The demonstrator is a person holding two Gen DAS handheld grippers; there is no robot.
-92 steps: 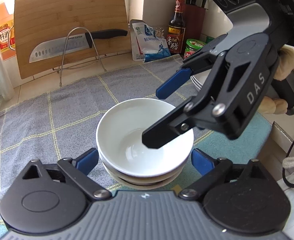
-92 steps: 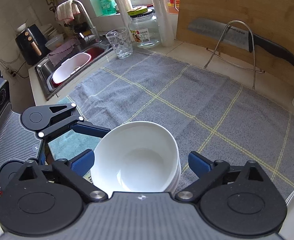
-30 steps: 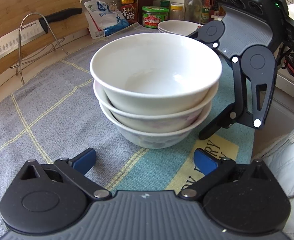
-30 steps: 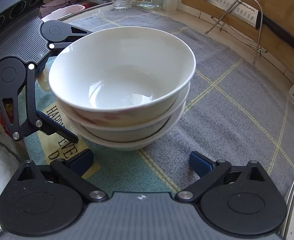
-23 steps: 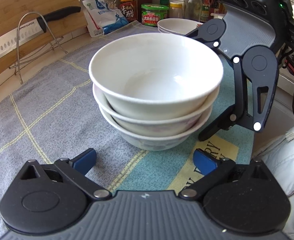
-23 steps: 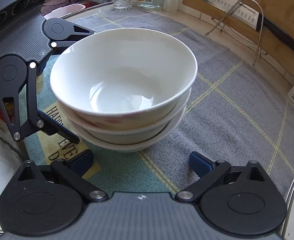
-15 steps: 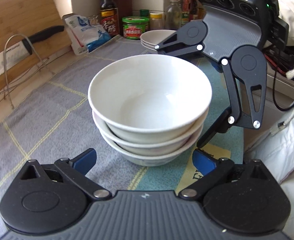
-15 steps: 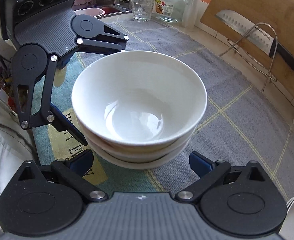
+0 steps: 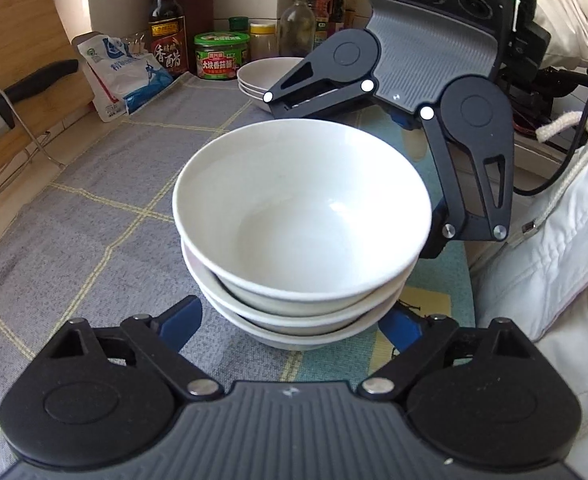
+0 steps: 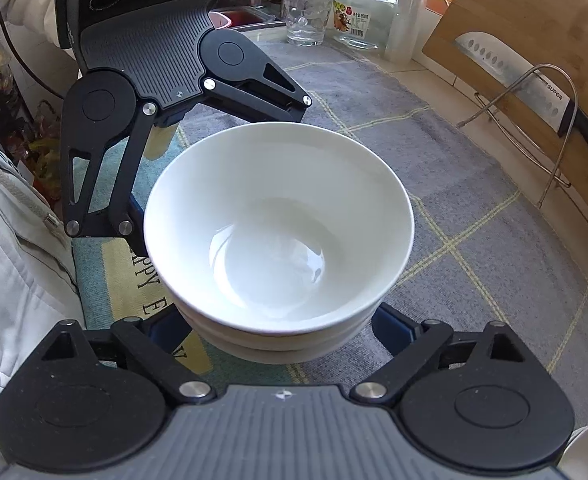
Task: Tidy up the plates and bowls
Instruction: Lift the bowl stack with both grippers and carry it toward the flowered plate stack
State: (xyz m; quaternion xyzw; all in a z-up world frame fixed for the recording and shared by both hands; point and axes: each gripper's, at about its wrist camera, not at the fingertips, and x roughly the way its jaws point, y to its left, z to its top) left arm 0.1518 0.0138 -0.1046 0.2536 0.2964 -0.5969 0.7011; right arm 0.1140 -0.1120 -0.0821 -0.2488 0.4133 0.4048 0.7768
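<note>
A stack of three white bowls (image 9: 302,216) fills the middle of both views; it also shows in the right wrist view (image 10: 277,236). My left gripper (image 9: 294,322) is open, its blue pads on either side of the stack's base. My right gripper (image 10: 275,330) is open too, and straddles the stack from the opposite side. Both seem to cradle the stack from below, a little above the grey checked cloth (image 9: 105,208). Whether the pads touch the bowls is hidden. A second stack of white plates or shallow bowls (image 9: 263,76) sits at the back.
A cutting board with a knife on a wire rack (image 10: 534,92) stands against the wall. Sauce bottles and a green jar (image 9: 221,55) line the back. A glass (image 10: 305,16) and a jar (image 10: 364,8) stand near the sink. A teal mat (image 10: 121,280) lies under the bowls.
The bowl stack sits higher and closer in both views, and the cameras look down into it more. Both grippers have come in under the stack from opposite sides.
</note>
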